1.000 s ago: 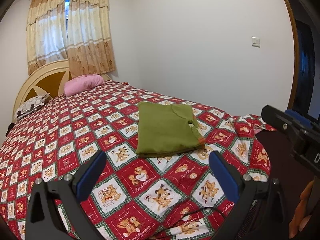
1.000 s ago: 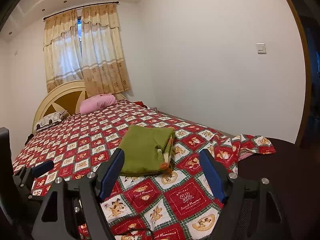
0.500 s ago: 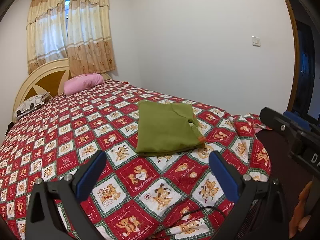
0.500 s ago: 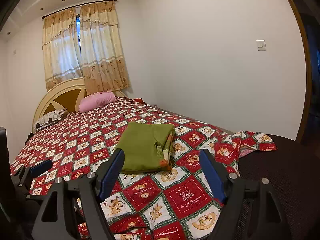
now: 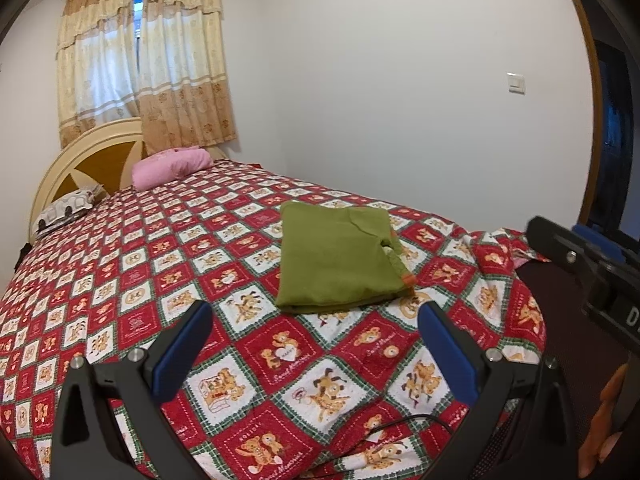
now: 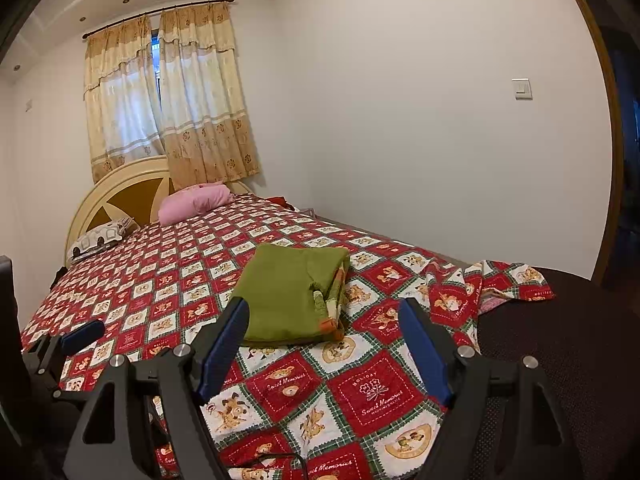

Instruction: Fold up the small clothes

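Observation:
A green garment (image 5: pixel 336 256) lies folded flat on the red patterned bedspread (image 5: pixel 160 264), with an orange trim at its near right corner. It also shows in the right wrist view (image 6: pixel 288 292). My left gripper (image 5: pixel 316 320) is open and empty, held above the bed short of the garment's near edge. My right gripper (image 6: pixel 324 316) is open and empty, also short of the garment's near edge. The right gripper's body shows at the right of the left wrist view (image 5: pixel 592 264). The left gripper's fingertip (image 6: pixel 82 334) shows at the left of the right wrist view.
A pink pillow (image 5: pixel 172 164) and a car-print pillow (image 5: pixel 66 210) lie by the headboard (image 5: pixel 88 160). A white wall (image 5: pixel 400 100) runs along the bed's right side. A dark chair (image 6: pixel 560 340) stands at the bed's near right corner. A black cable (image 5: pixel 404 424) lies on the near bedspread.
Both grippers have drifted slightly; the views have tilted up a little. The garment has not moved and both grippers stay open.

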The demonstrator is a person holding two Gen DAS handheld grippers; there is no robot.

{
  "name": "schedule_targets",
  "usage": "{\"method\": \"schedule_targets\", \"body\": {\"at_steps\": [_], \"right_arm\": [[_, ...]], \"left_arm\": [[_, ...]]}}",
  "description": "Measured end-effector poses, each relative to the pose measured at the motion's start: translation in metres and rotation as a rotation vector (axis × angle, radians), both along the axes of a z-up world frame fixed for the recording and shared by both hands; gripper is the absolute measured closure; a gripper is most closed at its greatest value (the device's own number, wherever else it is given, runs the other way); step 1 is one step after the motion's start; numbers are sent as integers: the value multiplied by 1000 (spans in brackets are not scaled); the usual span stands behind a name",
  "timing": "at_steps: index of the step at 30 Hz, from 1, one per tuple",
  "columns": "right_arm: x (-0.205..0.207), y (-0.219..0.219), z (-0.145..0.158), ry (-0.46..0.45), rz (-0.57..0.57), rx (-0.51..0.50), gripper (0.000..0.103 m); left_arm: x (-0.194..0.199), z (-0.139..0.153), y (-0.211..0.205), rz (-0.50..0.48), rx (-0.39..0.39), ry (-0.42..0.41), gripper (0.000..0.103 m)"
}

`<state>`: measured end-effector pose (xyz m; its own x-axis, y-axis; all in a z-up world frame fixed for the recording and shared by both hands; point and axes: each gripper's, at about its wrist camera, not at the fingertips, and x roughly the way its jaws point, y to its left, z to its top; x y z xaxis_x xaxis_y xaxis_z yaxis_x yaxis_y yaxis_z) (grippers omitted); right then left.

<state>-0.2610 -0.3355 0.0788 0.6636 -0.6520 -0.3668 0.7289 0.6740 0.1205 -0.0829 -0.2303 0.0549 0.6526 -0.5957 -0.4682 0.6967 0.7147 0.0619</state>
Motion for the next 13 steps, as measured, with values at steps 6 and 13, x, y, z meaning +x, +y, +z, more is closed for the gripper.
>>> {"method": "schedule_targets", "body": {"at_steps": [6,13], "right_arm": [[-1,3,0,0,-11,2,25],[-2,0,-2,4,-21,8,25]], "left_arm": [[16,2,7,38,-14,30,0],[31,0,13,45,-29,64,0]]}}
